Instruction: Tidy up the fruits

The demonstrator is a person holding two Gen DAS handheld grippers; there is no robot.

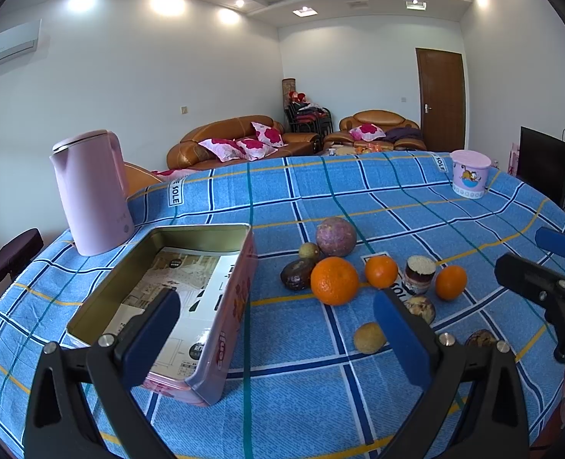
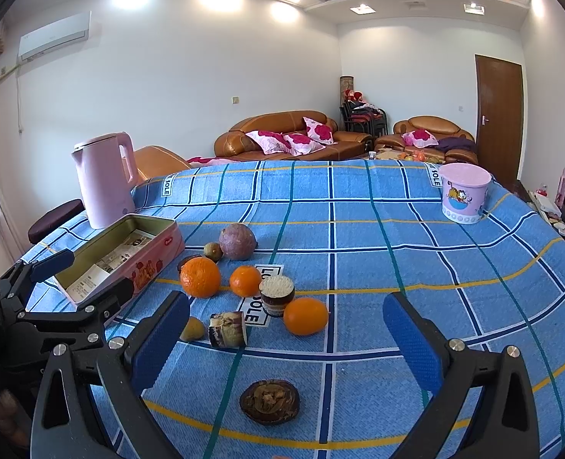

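Both of our tongs are spread wide and hold nothing: the left tongs (image 1: 278, 334) hang above the near end of the open pink tin (image 1: 190, 298), the right tongs (image 2: 286, 329) above the fruit. Between the right tongs lies a dark, halved fruit (image 2: 269, 401) on the blue checked cloth (image 2: 416, 267) covering the counter. Farther out we see three oranges, the big orange (image 2: 200, 277) nearest the tin, a round purple fruit (image 2: 237, 241) behind them, and a small jar (image 2: 277, 295). Well beyond stand a pink kettle (image 2: 104, 179) and a pink tub (image 2: 464, 197).
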